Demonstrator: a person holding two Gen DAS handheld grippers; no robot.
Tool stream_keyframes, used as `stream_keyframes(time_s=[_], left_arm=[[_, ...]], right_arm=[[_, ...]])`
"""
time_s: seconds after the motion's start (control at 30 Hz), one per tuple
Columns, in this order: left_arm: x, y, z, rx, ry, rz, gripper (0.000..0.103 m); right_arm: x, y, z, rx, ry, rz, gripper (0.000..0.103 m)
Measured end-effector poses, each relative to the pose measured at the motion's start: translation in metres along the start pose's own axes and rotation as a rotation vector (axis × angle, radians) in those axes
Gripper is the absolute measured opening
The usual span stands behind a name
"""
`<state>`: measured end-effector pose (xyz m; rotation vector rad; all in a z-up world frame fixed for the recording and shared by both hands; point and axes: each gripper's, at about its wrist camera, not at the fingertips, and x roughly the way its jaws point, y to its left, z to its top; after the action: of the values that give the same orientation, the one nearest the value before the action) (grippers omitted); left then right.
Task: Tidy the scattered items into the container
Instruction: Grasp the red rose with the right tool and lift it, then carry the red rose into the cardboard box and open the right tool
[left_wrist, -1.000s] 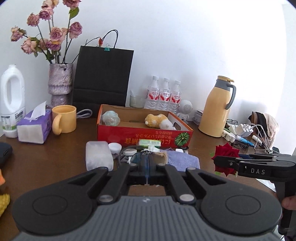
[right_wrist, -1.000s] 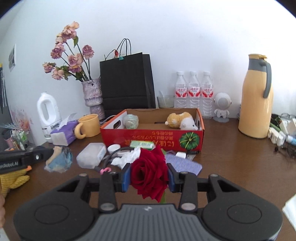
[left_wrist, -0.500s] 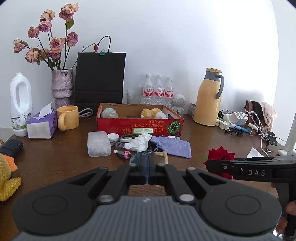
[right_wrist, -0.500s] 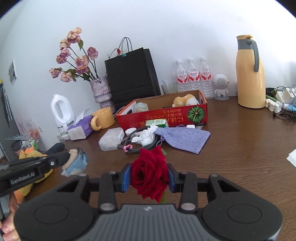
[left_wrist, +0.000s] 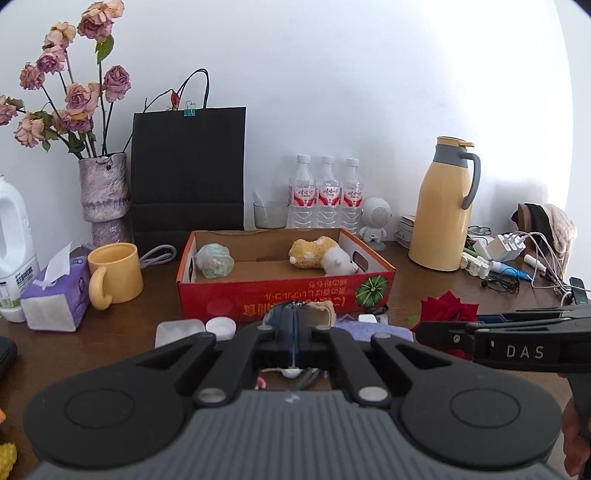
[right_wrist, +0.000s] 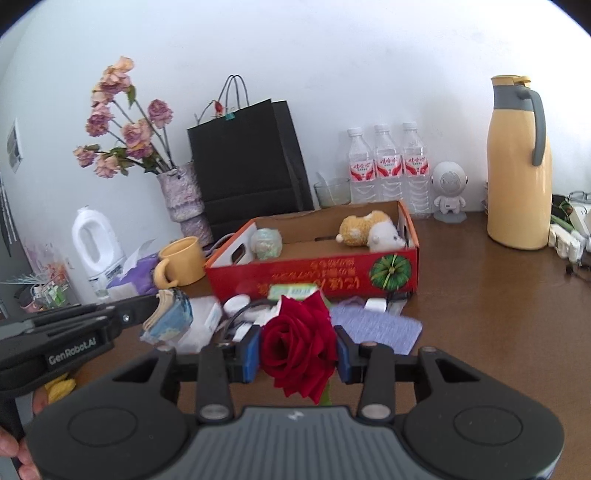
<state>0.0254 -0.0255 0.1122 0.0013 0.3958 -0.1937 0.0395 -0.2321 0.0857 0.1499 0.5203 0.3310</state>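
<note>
A red cardboard box (left_wrist: 280, 295) stands open on the brown table, also in the right wrist view (right_wrist: 314, 273). Inside lie a pale green ball (left_wrist: 214, 260) and a plush hamster (left_wrist: 321, 254). My left gripper (left_wrist: 293, 325) is shut on a small blue and tan folded cloth (right_wrist: 171, 314), held just in front of the box. My right gripper (right_wrist: 297, 350) is shut on a red rose (right_wrist: 299, 343), to the right of the left one and short of the box front. The rose also shows in the left wrist view (left_wrist: 448, 314).
In front of the box lie a lilac cloth pouch (right_wrist: 376, 326), a clear plastic case (left_wrist: 179, 330), a white lid (left_wrist: 221, 326), cables and crumpled tissue. A yellow mug (left_wrist: 116, 273), tissue pack (left_wrist: 55, 299), vase (left_wrist: 105, 195), black bag (left_wrist: 188, 173), water bottles (left_wrist: 327, 192) and yellow thermos (left_wrist: 441, 218) stand around.
Both grippers have moved forward toward the box, which now looks much nearer. Each still holds its item: the cloth on the left, the rose on the right.
</note>
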Motion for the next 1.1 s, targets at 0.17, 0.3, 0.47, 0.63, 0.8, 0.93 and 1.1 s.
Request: stream_keyframes(time_s=[0.17, 0.3, 0.47, 0.63, 0.8, 0.93, 1.1], left_arm=[[0.053, 0.015, 0.041, 0.023, -0.004, -0.008, 0.002], [0.103, 0.031, 0.077, 0.003, -0.001, 0.015, 0.002], [0.187, 0.046, 0.11, 0.011, 0.076, 0.063, 0.002], [0.293, 0.068, 0.127, -0.082, 0.241, 0.089, 0.002], [0.359, 0.085, 0.116, -0.105, 0.335, 0.175, 0.003], [0.37, 0.104, 0.105, -0.148, 0.367, 0.177, 0.004], [0.362, 0.12, 0.101, -0.157, 0.365, 0.169, 0.01]], right_arm=[[0.045, -0.023, 0.045, -0.008, -0.008, 0.003, 0.039], [0.095, -0.044, 0.085, 0.011, 0.015, 0.002, 0.04], [0.165, -0.065, 0.135, 0.056, 0.067, 0.023, 0.04], [0.25, -0.077, 0.171, 0.128, 0.147, 0.062, 0.04], [0.335, -0.086, 0.171, 0.256, 0.26, 0.097, 0.04], [0.369, -0.073, 0.162, 0.196, 0.299, 0.067, 0.04], [0.393, -0.057, 0.148, 0.131, 0.345, 0.017, 0.043]])
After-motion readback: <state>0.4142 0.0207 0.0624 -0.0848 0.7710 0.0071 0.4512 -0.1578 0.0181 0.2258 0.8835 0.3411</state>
